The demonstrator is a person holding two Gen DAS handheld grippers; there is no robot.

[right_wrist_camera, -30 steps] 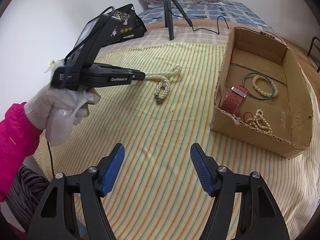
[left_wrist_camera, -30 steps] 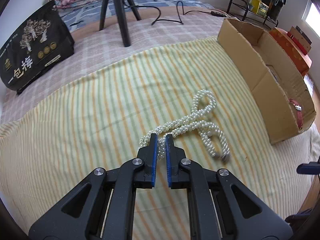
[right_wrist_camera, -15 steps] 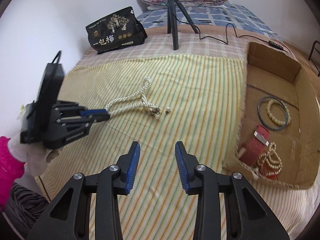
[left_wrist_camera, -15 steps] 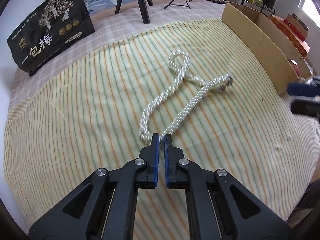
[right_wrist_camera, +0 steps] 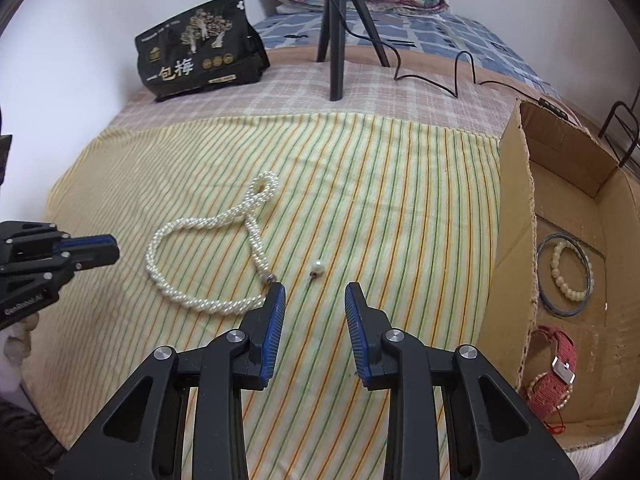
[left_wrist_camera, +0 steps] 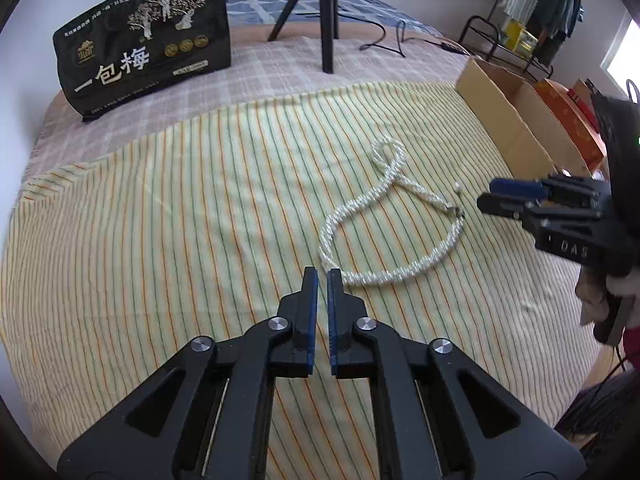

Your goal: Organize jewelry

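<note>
the black pouch [left_wrist_camera: 146, 38] at the head of the bed reads "一包梅". the necklace [left_wrist_camera: 394, 216] lies looped on the striped sheet [left_wrist_camera: 160, 220], a loose pearl [right_wrist_camera: 317, 267] beside its clasp. left claw [left_wrist_camera: 322, 276] nearly closed on nothing, tips just beside the strand. right claw [right_wrist_camera: 315, 300] wide, over the pearl. only the right view shows inside the box [right_wrist_camera: 516, 208]: bangle [right_wrist_camera: 564, 276], bead bracelet [right_wrist_camera: 570, 268], red strap [right_wrist_camera: 554, 360].

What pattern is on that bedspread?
Thin orange and green stripes on pale yellow bedspread, clearest from the right wrist view.
</note>
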